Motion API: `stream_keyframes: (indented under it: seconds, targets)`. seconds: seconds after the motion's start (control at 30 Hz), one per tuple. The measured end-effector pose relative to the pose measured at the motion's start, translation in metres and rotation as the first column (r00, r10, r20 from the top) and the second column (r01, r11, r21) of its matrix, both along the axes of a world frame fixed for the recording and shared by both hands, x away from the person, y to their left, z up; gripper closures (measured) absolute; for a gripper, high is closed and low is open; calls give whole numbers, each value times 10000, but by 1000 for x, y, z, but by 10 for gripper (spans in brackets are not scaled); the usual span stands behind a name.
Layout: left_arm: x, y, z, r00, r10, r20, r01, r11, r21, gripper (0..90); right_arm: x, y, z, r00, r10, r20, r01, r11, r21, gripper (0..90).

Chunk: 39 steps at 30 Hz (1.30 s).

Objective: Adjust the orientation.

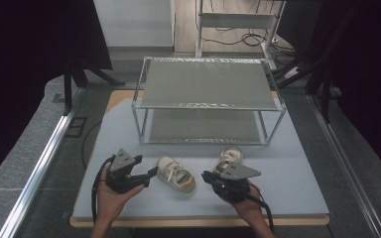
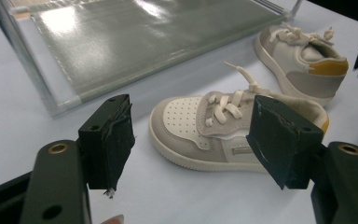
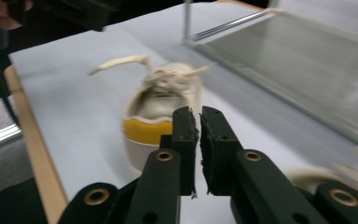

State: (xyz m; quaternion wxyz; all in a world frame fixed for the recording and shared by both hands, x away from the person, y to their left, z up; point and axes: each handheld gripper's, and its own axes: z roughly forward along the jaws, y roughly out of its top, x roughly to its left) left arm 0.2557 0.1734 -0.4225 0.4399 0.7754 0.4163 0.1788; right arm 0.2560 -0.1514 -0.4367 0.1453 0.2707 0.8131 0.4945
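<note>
The left hand-held gripper (image 1: pixel 155 172) rests near the table's (image 1: pixel 297 183) front-left corner with its jaws spread wide and nothing between them; in the left gripper view they frame the near shoe (image 2: pixel 223 133) without touching it. That near shoe (image 1: pixel 177 175), a small white and grey sneaker with a yellow heel patch, lies on its sole close to the front edge, about midway between the two grippers. The right hand-held gripper (image 1: pixel 206 175) sits toward the front-right, and its jaws are drawn almost together, holding nothing; in the right gripper view (image 3: pixel 199 122) they point at the near shoe's yellow heel (image 3: pixel 144 130). The second shoe (image 1: pixel 229 157) stands just behind the right hand-held gripper, nearer the table's middle. Farther back, a two-tier metal rack (image 1: pixel 208 84) occupies the rear half of the table.
</note>
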Motion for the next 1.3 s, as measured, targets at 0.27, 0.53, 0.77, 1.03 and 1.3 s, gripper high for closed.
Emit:
stream_keyframes:
  seconds: [0.27,0.53,0.77,1.03,1.3]
  targets:
    - [-3,0,-2,9999,-115,-97,115,9999,-17,297,1,34,-13,9978,588,-306,-599,9974,-389,872]
    - [-5,5,0,10000,29,-22,-29,10000,-67,297,6,23,-15,9989,-191,-418,164,9977,-652,900]
    - [-4,4,-3,9999,-16,-104,15,10000,-29,297,3,35,-23,9984,-32,-572,-31,9939,-1102,900]
    - [-4,10,-1,9999,115,-45,-115,9999,-90,298,-9,66,-25,9868,1328,-923,-1385,9886,-587,899]
    - [0,16,0,9998,201,-60,-202,9996,-196,298,-14,73,-26,9901,1352,-385,-1363,9903,-267,894]
